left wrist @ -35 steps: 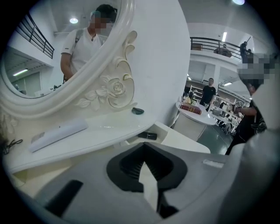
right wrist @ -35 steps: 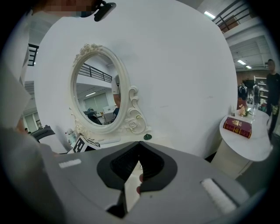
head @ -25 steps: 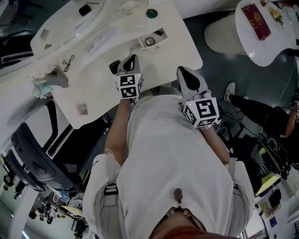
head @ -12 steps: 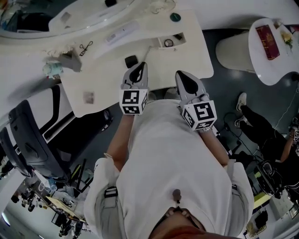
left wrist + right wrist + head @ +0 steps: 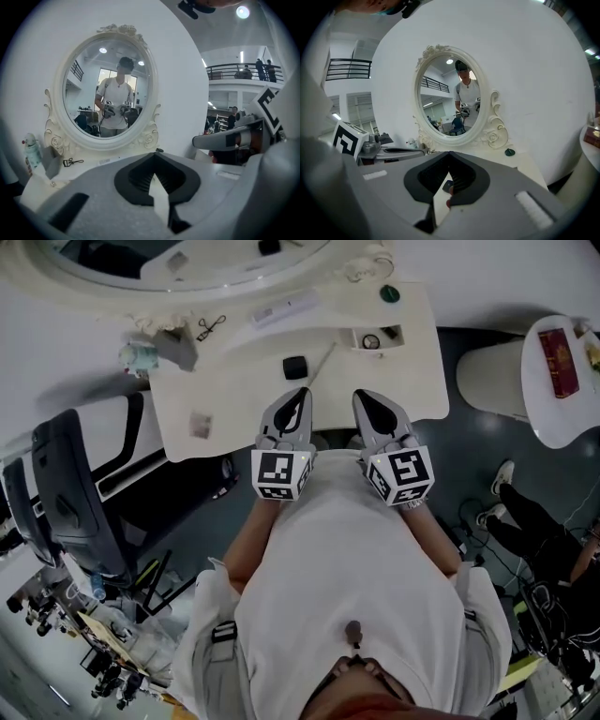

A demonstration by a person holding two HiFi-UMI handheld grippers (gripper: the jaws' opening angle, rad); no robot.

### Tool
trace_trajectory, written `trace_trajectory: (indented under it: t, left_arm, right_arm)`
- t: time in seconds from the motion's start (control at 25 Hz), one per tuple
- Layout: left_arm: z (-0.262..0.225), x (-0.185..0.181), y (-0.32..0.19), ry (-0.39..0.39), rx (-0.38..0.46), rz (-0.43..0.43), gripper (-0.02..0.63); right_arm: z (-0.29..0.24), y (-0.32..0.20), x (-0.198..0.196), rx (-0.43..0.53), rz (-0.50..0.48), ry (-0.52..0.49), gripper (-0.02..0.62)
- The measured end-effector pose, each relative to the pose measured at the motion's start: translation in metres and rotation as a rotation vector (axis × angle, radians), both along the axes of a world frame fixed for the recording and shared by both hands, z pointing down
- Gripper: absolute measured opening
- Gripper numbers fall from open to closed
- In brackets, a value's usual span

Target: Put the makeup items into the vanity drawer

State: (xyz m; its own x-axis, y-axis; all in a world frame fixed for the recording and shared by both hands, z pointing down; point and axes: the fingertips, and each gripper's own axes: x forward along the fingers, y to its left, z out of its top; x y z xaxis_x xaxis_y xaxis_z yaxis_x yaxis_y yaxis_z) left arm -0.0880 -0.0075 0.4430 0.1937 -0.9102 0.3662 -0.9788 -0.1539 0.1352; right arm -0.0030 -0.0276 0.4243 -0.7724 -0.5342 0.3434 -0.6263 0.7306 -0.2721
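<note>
The makeup items are lying spread over the white vanity worktop (image 5: 234, 404). A small black square compact (image 5: 295, 367) is sitting toward the front edge, and a thin pale stick (image 5: 323, 363) is lying slantwise just beside it on the right. A black wire eyelash curler (image 5: 211, 327) is resting farther back on the left, and a dark green round lid (image 5: 389, 293) is sitting at the right rear corner. The small white drawer (image 5: 359, 332) is standing open at the worktop's right rear, between the stick and the green lid, and a small round ring-like thing (image 5: 372, 341) is showing inside it. The left gripper (image 5: 302, 392) is hovering over the front edge just short of the compact, its tongs pressed together on nothing. The right gripper (image 5: 361, 393) is hanging close beside it, its tongs likewise meeting at the tips with nothing clamped. Both are pointing toward the oval mirror in its ornate white frame (image 5: 55, 117), which is reflecting a person in a white shirt holding the two grippers. A pale little bottle (image 5: 139, 357) and a grey box (image 5: 180, 348) are standing together at the worktop's left rear. A black chair (image 5: 70, 502) is standing off to the left, and a round white side table (image 5: 553, 418) carrying a red book (image 5: 561, 362) is standing to the right.
</note>
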Motion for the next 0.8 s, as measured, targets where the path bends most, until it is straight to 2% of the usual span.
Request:
trace_trajectory:
  t: [0.24, 0.44, 0.8]
  left_arm:
    - [-0.012, -0.016, 0.016, -0.007, 0.008, -0.061, 0.005]
    - [-0.017, -0.020, 0.027, 0.028, 0.026, -0.087, 0.005]
    - [-0.009, -0.023, 0.029, 0.052, 0.005, -0.107, 0.005]
  right_arm:
    - [-0.003, 0.003, -0.025, -0.007, -0.076, -0.016, 0.008]
    - [-0.005, 0.008, -0.040, -0.002, -0.133, -0.021, 0.008]
    - [0.000, 0.013, -0.046, 0.023, -0.170, 0.016, 0.008]
